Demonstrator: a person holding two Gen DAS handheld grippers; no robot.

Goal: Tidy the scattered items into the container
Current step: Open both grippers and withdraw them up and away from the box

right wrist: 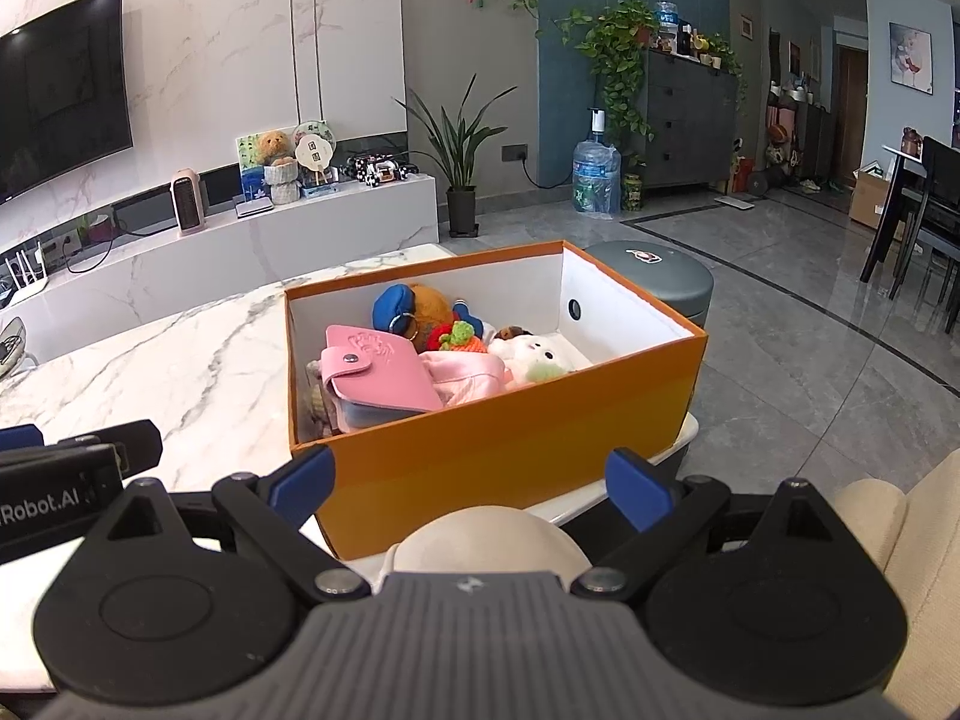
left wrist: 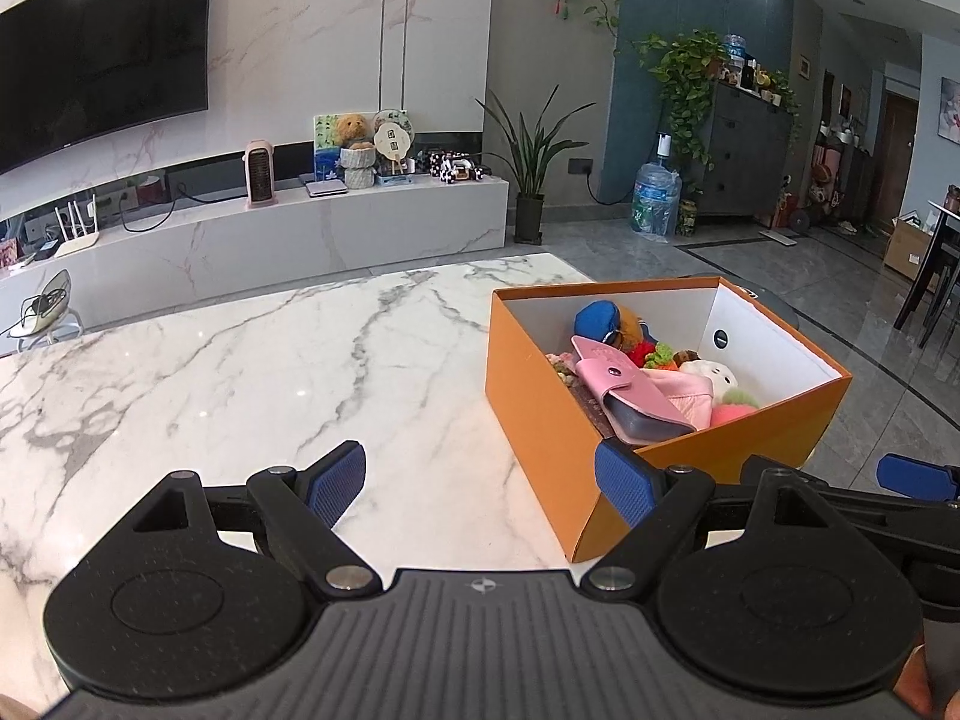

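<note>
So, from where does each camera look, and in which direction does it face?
Left wrist: sits on the left claw, facing across the white marble table; its open blue-padded fingers show.
Right wrist: sits on the right claw, facing the orange cardboard box; its open fingers show.
Shared: the box, a pink snap wallet inside it, and the table.

One orange box (right wrist: 510, 450) stood on the desk (left wrist: 240, 372), at its right end. Inside lay one pink wallet (right wrist: 375, 375), one white plush (right wrist: 531, 357), one blue-and-brown plush (right wrist: 414, 303), one red-and-green knitted toy (right wrist: 459, 336) and one pink pompom (left wrist: 735, 402). Two tongs were there: left (left wrist: 480, 480) and right (right wrist: 471, 480).
</note>
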